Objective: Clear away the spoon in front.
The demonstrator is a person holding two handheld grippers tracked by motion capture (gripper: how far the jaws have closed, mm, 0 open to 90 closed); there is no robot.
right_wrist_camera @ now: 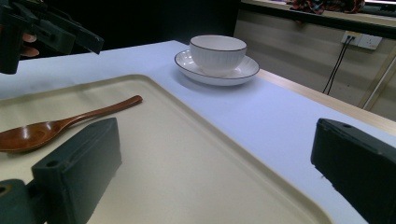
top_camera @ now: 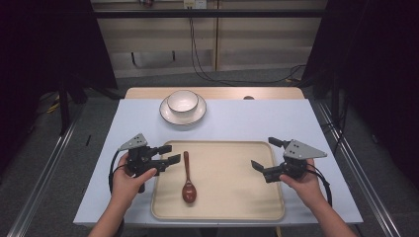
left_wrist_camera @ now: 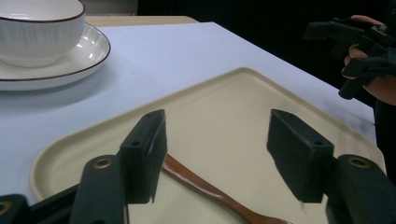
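Observation:
A brown wooden spoon [top_camera: 188, 180] lies lengthwise on the left part of a cream tray [top_camera: 232, 177], bowl end toward me. My left gripper [top_camera: 171, 153] hovers at the tray's left edge, open, with its tips just left of the spoon's handle. In the left gripper view the handle [left_wrist_camera: 210, 191] runs below and between the spread jaws of the left gripper [left_wrist_camera: 219, 156]. My right gripper [top_camera: 263, 153] is open and empty over the tray's right side. From the right gripper view the spoon [right_wrist_camera: 56, 123] lies well off to the left of the right gripper [right_wrist_camera: 219, 168].
A white bowl [top_camera: 182, 101] sits on a white plate [top_camera: 184, 117] at the back of the pale blue tabletop [top_camera: 257, 118], beyond the tray. The table's wooden far edge [top_camera: 276, 93] and dark floor with cables lie behind.

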